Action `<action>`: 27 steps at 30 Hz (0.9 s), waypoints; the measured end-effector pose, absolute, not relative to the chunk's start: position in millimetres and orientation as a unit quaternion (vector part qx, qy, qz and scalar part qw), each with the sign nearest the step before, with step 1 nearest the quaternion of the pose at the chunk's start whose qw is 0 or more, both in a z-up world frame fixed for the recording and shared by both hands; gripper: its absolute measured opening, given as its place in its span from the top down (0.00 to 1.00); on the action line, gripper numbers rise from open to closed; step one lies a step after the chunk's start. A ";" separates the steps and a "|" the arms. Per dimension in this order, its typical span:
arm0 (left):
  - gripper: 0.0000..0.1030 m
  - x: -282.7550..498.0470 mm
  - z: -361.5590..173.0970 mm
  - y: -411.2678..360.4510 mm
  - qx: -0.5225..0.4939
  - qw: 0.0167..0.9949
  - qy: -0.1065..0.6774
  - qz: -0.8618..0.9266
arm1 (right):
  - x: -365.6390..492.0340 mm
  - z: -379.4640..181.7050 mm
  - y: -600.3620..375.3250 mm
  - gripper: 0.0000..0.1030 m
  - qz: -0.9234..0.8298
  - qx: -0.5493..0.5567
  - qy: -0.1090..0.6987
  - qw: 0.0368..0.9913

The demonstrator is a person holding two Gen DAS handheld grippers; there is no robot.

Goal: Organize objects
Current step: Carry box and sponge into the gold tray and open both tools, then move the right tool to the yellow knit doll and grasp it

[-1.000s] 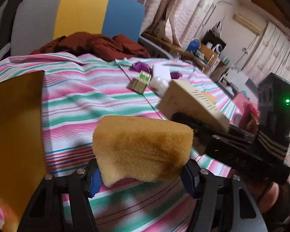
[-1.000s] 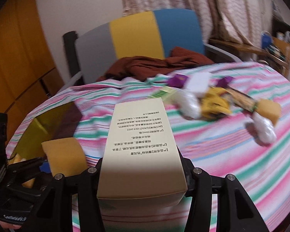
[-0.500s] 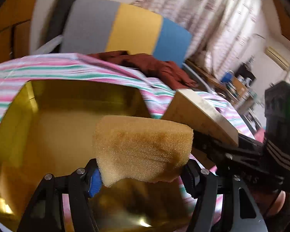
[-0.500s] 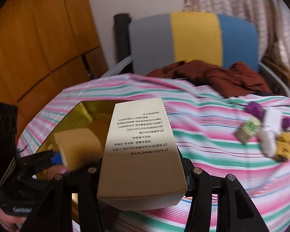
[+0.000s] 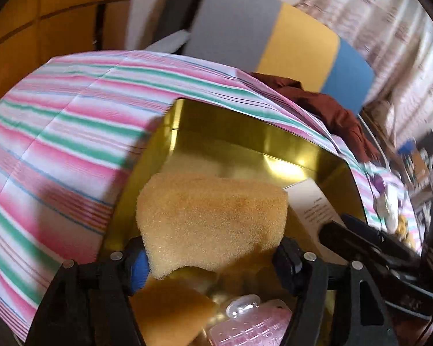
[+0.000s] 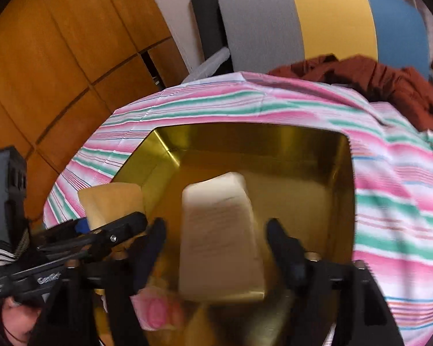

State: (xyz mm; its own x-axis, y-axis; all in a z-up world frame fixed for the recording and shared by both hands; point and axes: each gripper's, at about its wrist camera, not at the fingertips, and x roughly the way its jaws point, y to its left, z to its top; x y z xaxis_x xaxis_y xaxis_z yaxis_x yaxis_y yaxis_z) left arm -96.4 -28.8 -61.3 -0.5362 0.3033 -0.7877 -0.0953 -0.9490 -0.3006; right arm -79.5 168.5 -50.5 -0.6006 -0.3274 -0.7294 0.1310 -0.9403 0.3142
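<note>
My left gripper (image 5: 213, 259) is shut on a yellow sponge (image 5: 210, 219) and holds it over the near left part of a gold tin box (image 5: 245, 132). The sponge also shows in the right wrist view (image 6: 109, 201). My right gripper (image 6: 216, 236) is open. The cream printed carton (image 6: 219, 239) sits between its spread fingers inside the gold tin box (image 6: 245, 138), apart from both. The carton also shows in the left wrist view (image 5: 311, 201). Another sponge (image 5: 170, 314) and a pink plastic item (image 5: 251, 328) lie in the tin.
The tin sits on a pink, green and white striped cloth (image 5: 57, 150). Behind it stands a grey, yellow and blue chair (image 6: 317, 20) with a dark red garment (image 6: 375, 77). Small loose objects (image 5: 389, 207) lie on the cloth at the right. Wooden panels (image 6: 57, 57) are at the left.
Both grippers moved left over the gold tin. My right gripper opened and let go of the carton, which now lies in the tin. The left still holds the sponge.
</note>
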 end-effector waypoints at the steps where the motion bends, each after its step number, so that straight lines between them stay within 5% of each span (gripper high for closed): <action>1: 0.24 -96.9 -61.4 -32.6 -0.470 0.113 -0.126 0.867 | -77.8 -49.5 168.1 0.27 -0.888 0.425 -0.116 0.131; 9: 0.19 -88.6 -46.3 -43.3 -0.438 0.106 -0.173 0.876 | -47.5 -29.0 174.1 0.20 -0.905 0.390 -0.099 0.134; 27: 0.19 -59.9 -28.7 39.4 -0.435 0.162 -0.096 0.881 | -2.0 -4.6 242.5 0.16 -0.928 0.342 -0.129 0.074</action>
